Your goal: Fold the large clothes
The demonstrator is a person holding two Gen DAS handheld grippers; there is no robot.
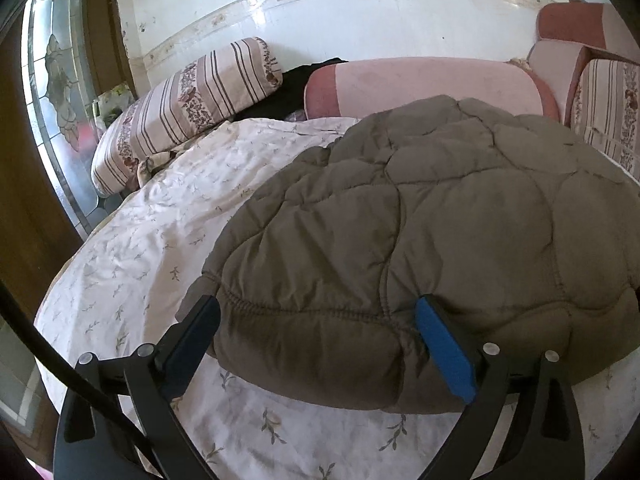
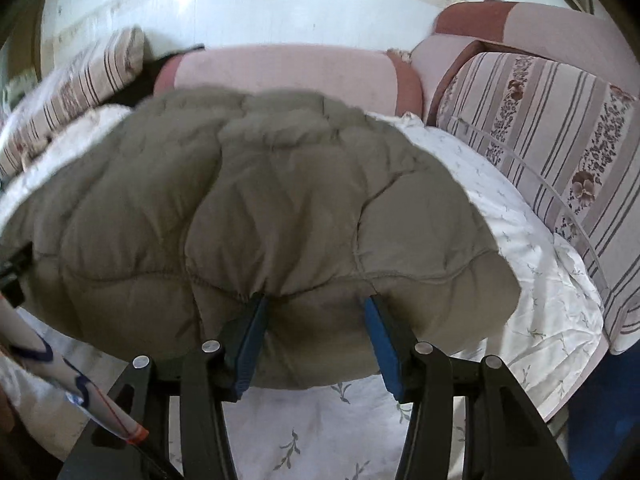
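Olive quilted jacket (image 1: 420, 232) on floral sheet (image 1: 132, 240), no legible labels.

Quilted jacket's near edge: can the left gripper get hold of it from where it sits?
Probably yes. The left gripper already straddles the near hem of the quilted jacket, fingers wide on either side, nothing between them but the fabric on the floral sheet.

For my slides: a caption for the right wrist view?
Right gripper straddles the near edge of a quilted olive jacket on a floral sheet.
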